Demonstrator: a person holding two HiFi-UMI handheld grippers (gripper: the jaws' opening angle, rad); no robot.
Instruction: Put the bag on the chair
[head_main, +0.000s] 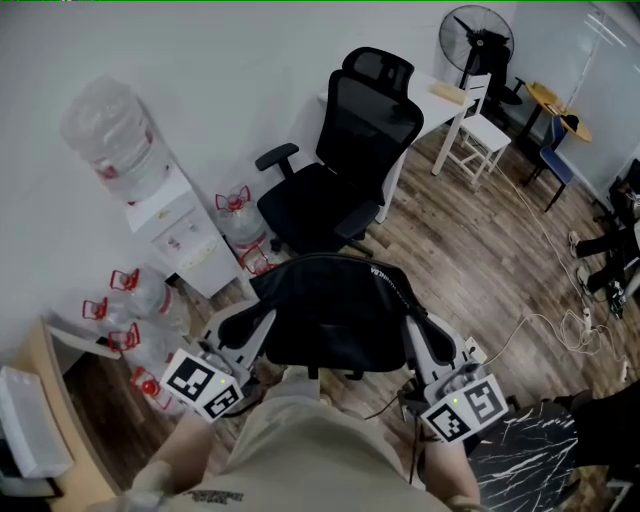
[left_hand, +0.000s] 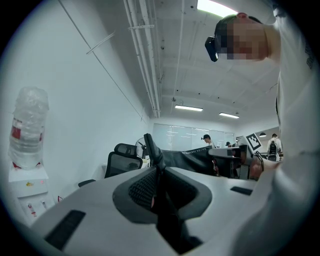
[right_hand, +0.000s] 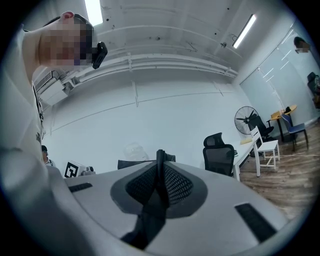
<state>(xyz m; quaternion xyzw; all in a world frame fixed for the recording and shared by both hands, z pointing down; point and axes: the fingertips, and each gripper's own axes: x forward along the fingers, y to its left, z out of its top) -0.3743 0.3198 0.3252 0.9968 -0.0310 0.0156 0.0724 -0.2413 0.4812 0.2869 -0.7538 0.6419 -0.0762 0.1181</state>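
As my left tool (head_main: 258, 322) and right tool (head_main: 413, 328) each clamp an edge of the bag (head_main: 330, 312), I hold it nearer than the chair (head_main: 345, 160).

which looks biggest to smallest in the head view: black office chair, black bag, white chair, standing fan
1. black office chair
2. black bag, close behind it, but nearest the camera, which inflates its look
3. white chair and standing fan: about alike, both far off, so not ranked
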